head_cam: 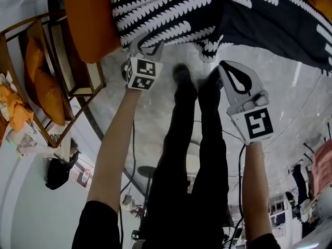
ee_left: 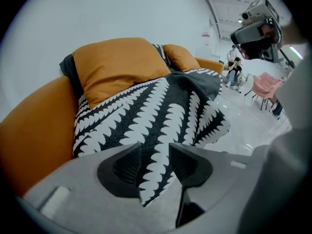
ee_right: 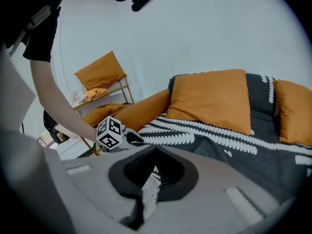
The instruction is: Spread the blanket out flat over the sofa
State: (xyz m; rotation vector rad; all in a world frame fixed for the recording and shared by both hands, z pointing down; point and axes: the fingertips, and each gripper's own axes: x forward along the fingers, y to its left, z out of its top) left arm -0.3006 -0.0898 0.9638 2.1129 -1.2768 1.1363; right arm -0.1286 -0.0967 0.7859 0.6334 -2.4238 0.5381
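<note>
The black blanket with white leaf stripes (head_cam: 207, 9) lies over the orange sofa (ee_left: 34, 135), its front edge hanging toward the glossy floor. My left gripper (head_cam: 146, 48) is at that edge. In the left gripper view its jaws (ee_left: 155, 157) stand apart with a strip of blanket (ee_left: 161, 101) hanging loosely between them, and the pads do not press on it. My right gripper (head_cam: 222, 69) is further along the edge. Its jaws (ee_right: 150, 172) are pinched on a whitish fold of the blanket (ee_right: 219, 140). The left gripper (ee_right: 134, 138) also shows in the right gripper view.
Orange cushions (ee_right: 214, 99) lean on the sofa back. A rattan chair (head_cam: 57, 82) with orange pillows stands left of the sofa, with a black bag (head_cam: 57, 173) near it. The person's legs (head_cam: 192, 154) and floor cables are below. People and a pink chair (ee_left: 268, 87) are far off.
</note>
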